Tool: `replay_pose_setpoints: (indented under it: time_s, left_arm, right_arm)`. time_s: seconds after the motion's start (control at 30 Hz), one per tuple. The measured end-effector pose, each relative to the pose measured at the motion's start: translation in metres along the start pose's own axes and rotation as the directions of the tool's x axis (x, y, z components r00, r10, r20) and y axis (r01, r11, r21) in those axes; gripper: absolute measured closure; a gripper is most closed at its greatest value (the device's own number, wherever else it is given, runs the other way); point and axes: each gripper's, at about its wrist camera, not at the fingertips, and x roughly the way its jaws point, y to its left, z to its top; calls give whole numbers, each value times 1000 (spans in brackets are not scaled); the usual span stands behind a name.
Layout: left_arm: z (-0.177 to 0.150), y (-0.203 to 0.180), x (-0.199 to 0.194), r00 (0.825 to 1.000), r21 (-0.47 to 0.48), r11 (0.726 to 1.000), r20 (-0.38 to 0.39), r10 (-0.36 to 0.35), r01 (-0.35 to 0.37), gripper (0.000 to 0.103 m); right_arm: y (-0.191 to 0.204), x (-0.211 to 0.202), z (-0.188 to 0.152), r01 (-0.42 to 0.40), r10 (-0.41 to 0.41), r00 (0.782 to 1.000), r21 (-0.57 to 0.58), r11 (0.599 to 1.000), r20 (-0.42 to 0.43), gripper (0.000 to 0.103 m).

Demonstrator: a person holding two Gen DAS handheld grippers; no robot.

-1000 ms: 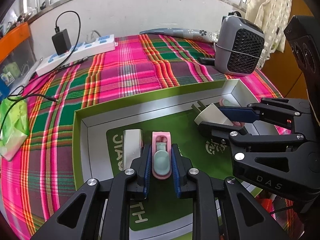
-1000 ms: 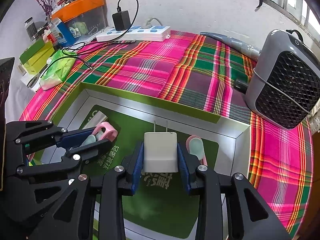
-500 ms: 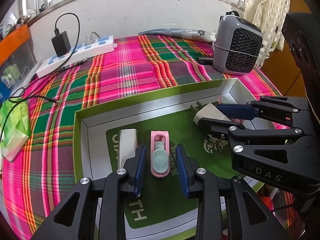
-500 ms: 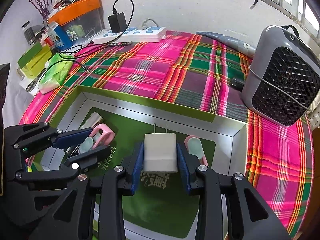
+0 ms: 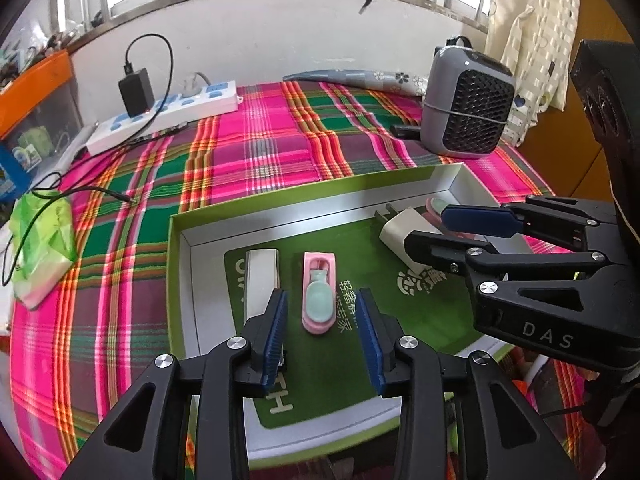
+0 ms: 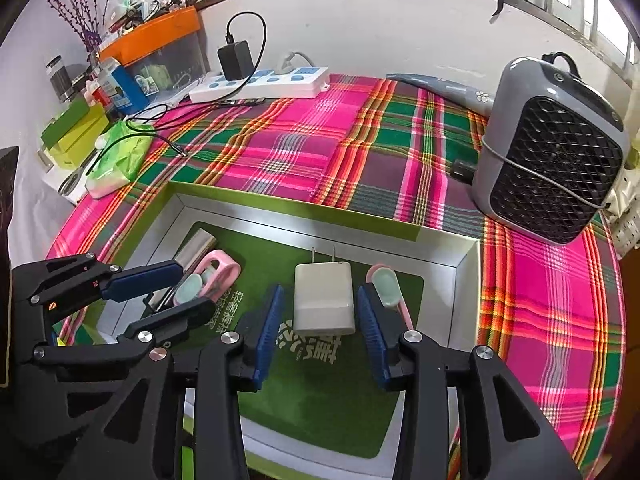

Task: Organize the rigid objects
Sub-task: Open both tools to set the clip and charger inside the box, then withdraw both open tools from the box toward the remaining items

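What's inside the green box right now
Inside the green box lie a silver block, a pink clip, a white charger plug and a second pink piece, half hidden by the right gripper.

Left hand-held gripper (image 5: 322,328) jaws opening, pink clip (image 5: 319,292) between pads untouched, lying in green box (image 5: 176,264).

A shallow box (image 5: 180,280) lies on the tablecloth (image 5: 260,152). Inside, left to right: a metal case (image 5: 262,276), a clip (image 5: 319,294), a charger plug (image 6: 324,300), a second clip (image 6: 386,282). A fan (image 6: 552,168) stands behind, right.
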Motion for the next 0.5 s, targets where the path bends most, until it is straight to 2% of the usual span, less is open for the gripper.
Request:
replay_pose_setpoints:
  time_s: [0.13, 0.5]
  left_arm:
    - [-5, 0, -11, 1000, -9, 1000, 18, 6, -6, 69]
    - [-20, 1, -37, 998, -27, 1000, 58, 11, -10, 68]
  right_arm:
    - [0, -9, -5, 1, -2, 1000, 15, 1000, 15, 57]
    - [0, -35, -21, 9, -11, 999, 45, 999, 50, 56]
